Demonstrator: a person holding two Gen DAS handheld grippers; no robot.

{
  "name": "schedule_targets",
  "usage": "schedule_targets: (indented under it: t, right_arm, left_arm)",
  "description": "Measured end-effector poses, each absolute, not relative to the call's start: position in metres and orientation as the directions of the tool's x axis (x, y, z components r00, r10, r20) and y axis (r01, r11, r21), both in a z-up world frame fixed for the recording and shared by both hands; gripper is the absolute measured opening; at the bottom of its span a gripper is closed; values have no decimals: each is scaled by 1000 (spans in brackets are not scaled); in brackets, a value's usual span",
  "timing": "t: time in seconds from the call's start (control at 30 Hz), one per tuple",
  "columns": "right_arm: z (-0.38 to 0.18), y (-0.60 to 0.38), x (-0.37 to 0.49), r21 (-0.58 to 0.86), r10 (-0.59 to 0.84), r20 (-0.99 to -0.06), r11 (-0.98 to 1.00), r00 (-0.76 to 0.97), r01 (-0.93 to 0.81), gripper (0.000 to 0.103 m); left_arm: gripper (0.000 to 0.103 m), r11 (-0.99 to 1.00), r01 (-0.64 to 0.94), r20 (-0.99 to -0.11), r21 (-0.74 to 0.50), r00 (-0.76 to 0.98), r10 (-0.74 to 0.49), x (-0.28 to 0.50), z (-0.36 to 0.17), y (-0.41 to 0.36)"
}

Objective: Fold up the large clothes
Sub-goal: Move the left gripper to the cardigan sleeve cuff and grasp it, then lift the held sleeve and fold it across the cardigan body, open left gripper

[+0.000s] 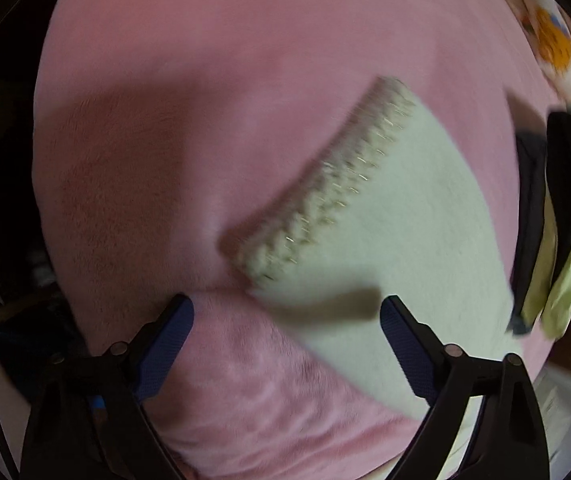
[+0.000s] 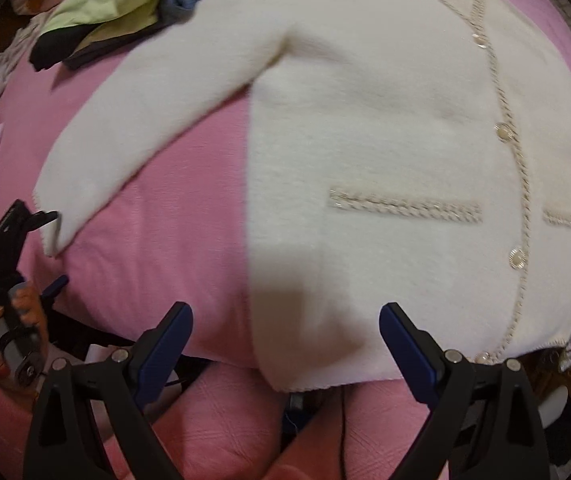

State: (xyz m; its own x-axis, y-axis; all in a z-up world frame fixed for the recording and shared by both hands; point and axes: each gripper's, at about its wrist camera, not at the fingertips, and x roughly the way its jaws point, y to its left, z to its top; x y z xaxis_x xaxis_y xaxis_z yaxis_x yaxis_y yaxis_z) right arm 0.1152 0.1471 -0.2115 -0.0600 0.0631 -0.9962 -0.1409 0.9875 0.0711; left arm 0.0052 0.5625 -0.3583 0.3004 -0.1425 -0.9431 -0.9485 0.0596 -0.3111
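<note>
A white fluffy cardigan (image 2: 365, 120) with braided trim and pearl buttons lies flat, front up, on a pink bed cover (image 2: 189, 220). Its sleeve (image 2: 145, 112) stretches out to the lower left. My right gripper (image 2: 285, 312) is open just above the body's lower left corner, near the hem, with nothing pinched. In the left wrist view the sleeve's braided cuff (image 1: 325, 200) lies diagonally just beyond my left gripper (image 1: 285, 308), which is open with the cuff's corner between its fingertips, pads not pressing. The right wrist view shows the left gripper (image 2: 51, 249) in a hand at the cuff's end.
A pile of other clothes, light green (image 2: 105, 4), black and blue, lies at the bed's far left corner and shows as green and black cloth (image 1: 565, 220) at right. A patterned orange-and-white cloth (image 1: 553, 40) is beyond. The bed's near edge drops off below the hem.
</note>
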Motion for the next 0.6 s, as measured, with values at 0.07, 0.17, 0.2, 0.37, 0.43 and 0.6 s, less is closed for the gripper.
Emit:
schedule_targets:
  t: [0.07, 0.17, 0.2, 0.37, 0.43, 0.6]
  right_arm:
    - [-211, 153, 116, 77, 69, -996, 982, -48, -171, 95]
    - [-212, 159, 120, 76, 69, -997, 976, -42, -205, 95]
    - [-213, 159, 121, 81, 73, -996, 975, -48, -206, 95]
    - [-217, 150, 124, 118, 105, -992, 969, -70, -218, 95]
    - [-217, 146, 125, 124, 113, -992, 964, -61, -233, 95]
    - [-213, 124, 132, 139, 137, -990, 954, -28, -265, 95]
  left_arm:
    - [80, 30, -942, -937, -334, 329, -115, -1, -359, 559]
    - [49, 16, -916, -913, -402, 399, -88, -3, -357, 556]
    - [39, 20, -908, -906, -419, 416, -78, -3, -354, 550]
    - [11, 28, -890, -891, -454, 454, 5, -2, -334, 540]
    - [8, 58, -874, -874, -482, 484, 40, -2, -318, 534]
    - [7, 252, -794, -796, -553, 593, 125, 16, -261, 514]
